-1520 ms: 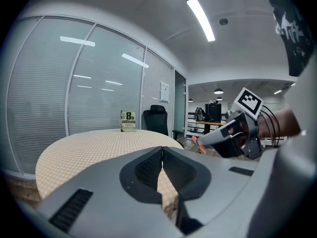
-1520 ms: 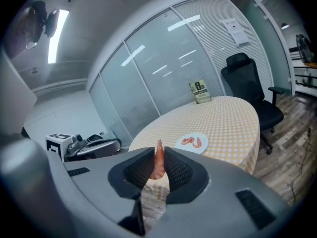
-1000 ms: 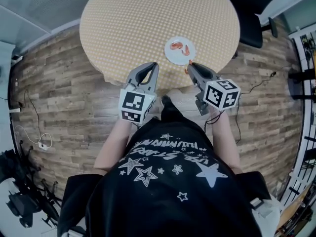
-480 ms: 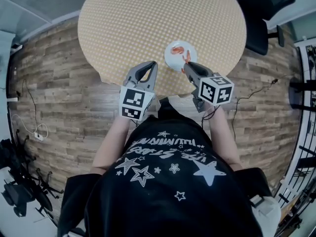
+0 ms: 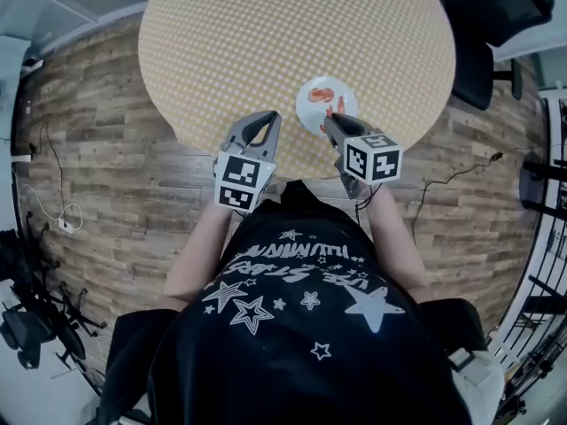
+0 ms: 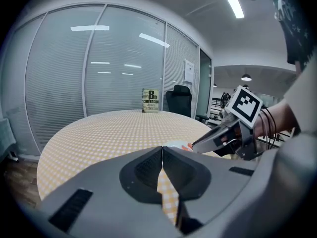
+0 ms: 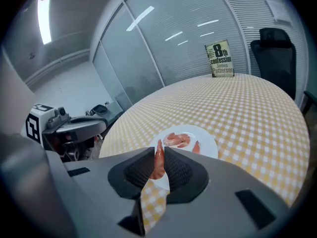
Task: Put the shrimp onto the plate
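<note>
Right gripper view: right hand-held gripper tight around a shrimp, over near edge of plate

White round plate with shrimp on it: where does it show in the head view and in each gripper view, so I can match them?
Head view: the white round plate lies right of centre on the table, just beyond the right gripper.
Left gripper view: low centre, a pale sliver beside the right gripper's tip.
Right gripper view: centre, just beyond the jaws.
Shared landmark: the right gripper's tip, shut on an orange shrimp.
</note>
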Action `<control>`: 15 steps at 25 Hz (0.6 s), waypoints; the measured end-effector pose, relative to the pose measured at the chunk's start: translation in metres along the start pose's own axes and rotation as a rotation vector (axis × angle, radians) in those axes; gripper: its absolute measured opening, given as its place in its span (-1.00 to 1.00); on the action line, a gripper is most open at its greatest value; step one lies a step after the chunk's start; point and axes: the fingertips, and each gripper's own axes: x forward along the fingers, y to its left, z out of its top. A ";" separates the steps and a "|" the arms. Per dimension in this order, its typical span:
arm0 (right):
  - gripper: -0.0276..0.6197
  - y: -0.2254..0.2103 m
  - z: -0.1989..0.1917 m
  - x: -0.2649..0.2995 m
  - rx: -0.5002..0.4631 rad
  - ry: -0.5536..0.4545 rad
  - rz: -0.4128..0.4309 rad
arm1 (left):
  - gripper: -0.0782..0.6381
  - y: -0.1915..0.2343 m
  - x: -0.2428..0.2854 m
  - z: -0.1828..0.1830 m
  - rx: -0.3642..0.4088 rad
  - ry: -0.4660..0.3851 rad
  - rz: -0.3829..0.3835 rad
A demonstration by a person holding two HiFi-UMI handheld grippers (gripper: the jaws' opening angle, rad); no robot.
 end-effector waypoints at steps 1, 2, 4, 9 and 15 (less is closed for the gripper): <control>-0.71 -0.002 -0.002 0.002 -0.025 0.015 -0.014 | -0.76 0.000 0.003 -0.001 0.001 0.008 0.003; -0.71 -0.005 -0.004 0.004 -0.048 0.029 -0.027 | -0.76 0.000 0.005 -0.002 0.002 0.015 0.004; -0.71 -0.008 -0.007 0.007 -0.077 0.052 -0.046 | -0.76 -0.002 0.009 -0.004 0.004 0.028 0.005; -0.71 -0.012 -0.014 0.020 -0.093 0.081 -0.048 | -0.76 -0.008 0.020 -0.011 0.004 0.052 -0.001; -0.71 -0.016 -0.015 0.032 -0.103 0.104 -0.056 | -0.76 -0.011 0.020 -0.018 -0.008 0.071 0.012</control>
